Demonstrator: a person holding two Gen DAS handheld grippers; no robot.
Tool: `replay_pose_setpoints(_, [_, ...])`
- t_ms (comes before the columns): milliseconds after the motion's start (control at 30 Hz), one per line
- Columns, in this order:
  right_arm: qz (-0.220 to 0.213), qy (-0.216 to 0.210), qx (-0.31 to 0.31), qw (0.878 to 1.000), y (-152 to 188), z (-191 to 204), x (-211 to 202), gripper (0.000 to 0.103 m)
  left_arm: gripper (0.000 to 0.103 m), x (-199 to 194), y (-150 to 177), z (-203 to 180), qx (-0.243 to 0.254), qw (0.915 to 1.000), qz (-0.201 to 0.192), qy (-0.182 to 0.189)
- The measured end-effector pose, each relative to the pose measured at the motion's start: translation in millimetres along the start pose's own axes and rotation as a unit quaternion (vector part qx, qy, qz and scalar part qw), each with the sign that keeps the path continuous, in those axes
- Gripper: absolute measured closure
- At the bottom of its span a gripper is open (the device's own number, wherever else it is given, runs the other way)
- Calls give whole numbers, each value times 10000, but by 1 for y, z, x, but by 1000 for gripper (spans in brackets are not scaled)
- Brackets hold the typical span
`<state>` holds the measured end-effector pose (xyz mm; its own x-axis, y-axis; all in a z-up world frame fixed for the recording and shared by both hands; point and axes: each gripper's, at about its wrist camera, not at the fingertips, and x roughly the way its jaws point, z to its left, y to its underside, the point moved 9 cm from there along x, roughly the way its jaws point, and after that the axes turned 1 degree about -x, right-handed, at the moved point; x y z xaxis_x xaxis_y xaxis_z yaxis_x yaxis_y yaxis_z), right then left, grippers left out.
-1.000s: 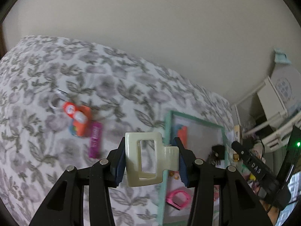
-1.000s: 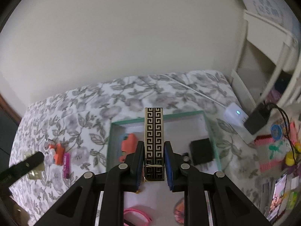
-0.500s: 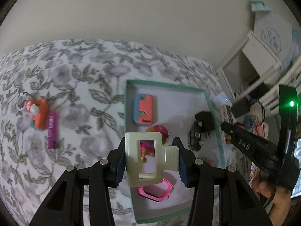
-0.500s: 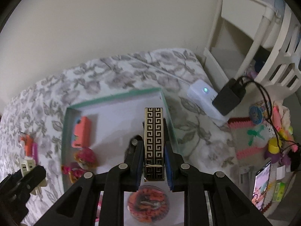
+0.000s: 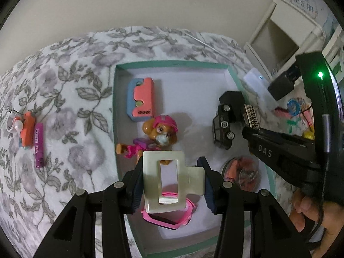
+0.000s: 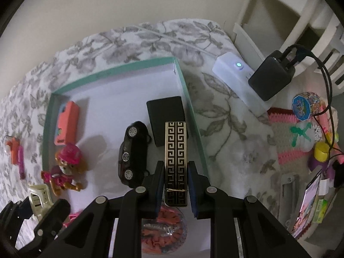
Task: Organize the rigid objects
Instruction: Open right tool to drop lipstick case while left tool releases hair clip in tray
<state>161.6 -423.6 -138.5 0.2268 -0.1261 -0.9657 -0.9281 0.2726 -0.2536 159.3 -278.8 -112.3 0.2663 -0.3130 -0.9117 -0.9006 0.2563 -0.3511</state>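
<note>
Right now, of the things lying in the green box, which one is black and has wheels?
The toy car, near the box's right wall. The flat black block beside it is also black but has no wheels; the others are pink or orange.

floral bedspread [image 5: 71, 99] | white power strip [image 6: 238, 81] with black adapter [image 6: 271, 75] | crocheted mat [image 6: 290, 137]

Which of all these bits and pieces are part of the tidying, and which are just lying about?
Part of the job:
- cream plastic hair claw
- black-and-gold patterned bar
- teal-rimmed box
- orange and purple trinkets

Lying about:
- white power strip
- crocheted mat
</note>
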Motion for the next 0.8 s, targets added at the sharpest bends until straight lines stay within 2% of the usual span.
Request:
replay_pose_setpoints(300, [55, 170, -17, 9998, 0, -4, 4, 81, 54, 10, 6, 2, -16, 9998, 176, -71])
replay_pose_setpoints(400, [49, 259, -42, 9996, 0, -5, 4, 78, 52, 11, 7, 3, -35, 9998, 212, -54])
replay_pose_setpoints(533, [-28, 361, -65, 9993, -3, -7, 0, 63, 47, 10, 7, 4, -68, 9997, 214, -54])
replay_pose_setpoints(800, [-368, 452, -102, 9983, -14, -7, -21, 63, 46, -2, -2, 13, -235, 9997, 113, 20])
